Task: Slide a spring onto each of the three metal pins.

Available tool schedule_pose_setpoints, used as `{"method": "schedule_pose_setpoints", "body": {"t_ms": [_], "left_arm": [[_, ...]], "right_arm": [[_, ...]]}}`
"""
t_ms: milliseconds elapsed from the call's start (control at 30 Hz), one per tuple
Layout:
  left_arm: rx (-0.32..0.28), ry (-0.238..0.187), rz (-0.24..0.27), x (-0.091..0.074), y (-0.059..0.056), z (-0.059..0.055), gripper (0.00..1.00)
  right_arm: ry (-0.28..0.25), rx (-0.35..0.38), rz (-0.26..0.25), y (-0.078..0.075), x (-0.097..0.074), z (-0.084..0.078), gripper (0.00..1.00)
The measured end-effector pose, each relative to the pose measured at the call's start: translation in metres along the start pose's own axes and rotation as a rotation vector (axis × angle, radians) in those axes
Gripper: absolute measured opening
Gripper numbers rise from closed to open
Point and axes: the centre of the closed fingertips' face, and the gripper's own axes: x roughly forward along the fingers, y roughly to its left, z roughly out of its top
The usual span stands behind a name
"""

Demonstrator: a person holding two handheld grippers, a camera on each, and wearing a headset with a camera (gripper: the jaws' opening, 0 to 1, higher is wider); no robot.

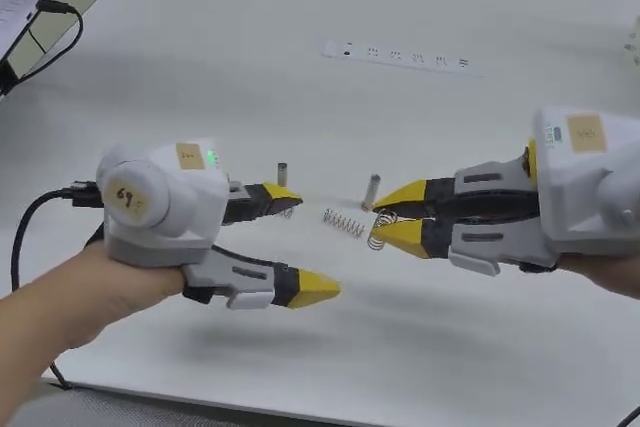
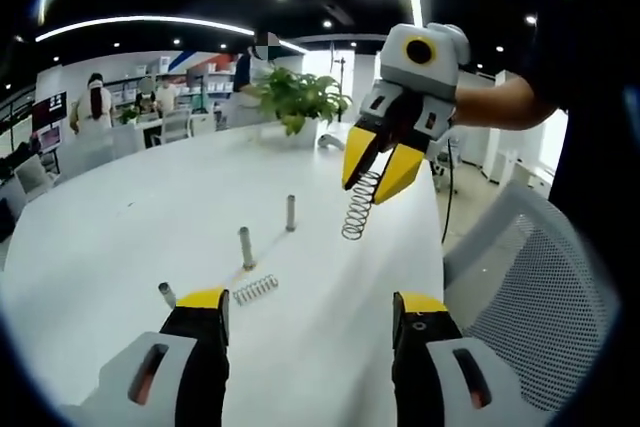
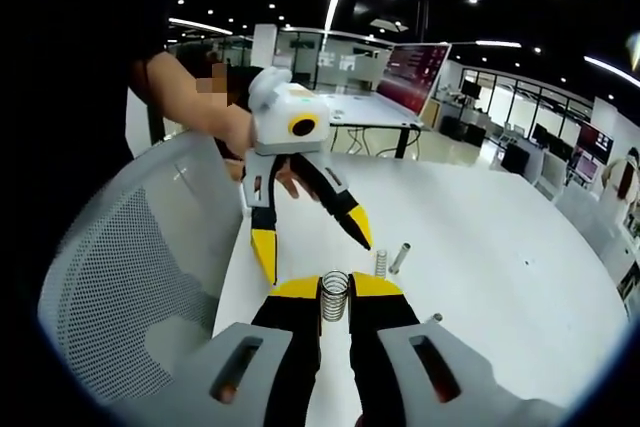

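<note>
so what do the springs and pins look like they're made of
The held spring and loose spring: likely bare steel wire, thin silver-grey coils that glint. The pins: probably metal too, dull grey cylinders, soft sheen; alloy can't be told.

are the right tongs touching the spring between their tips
Touching. The right gripper view shows the right tongs shut on the spring, both yellow tips pressed against its coils with no gap.
</note>
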Motion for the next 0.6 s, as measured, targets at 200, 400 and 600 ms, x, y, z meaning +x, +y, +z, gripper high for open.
{"method": "schedule_pose_setpoints", "body": {"t_ms": [200,400,600], "left_arm": [[-0.017,-0.005,0.052,-0.015,0.014,-0.007,0.74],[-0.057,-0.030,0.092,-0.029,0.025,-0.009,0.85],[-0.074,-0.025,0.130,-0.036,0.031,-0.016,0.96]], "right_arm": [[0.016,0.002,-0.022,-0.006,-0.004,-0.007,0.07],[0.023,0.039,-0.075,-0.021,-0.014,-0.016,0.07],[0.047,0.055,-0.120,-0.033,-0.023,-0.028,0.07]]}}
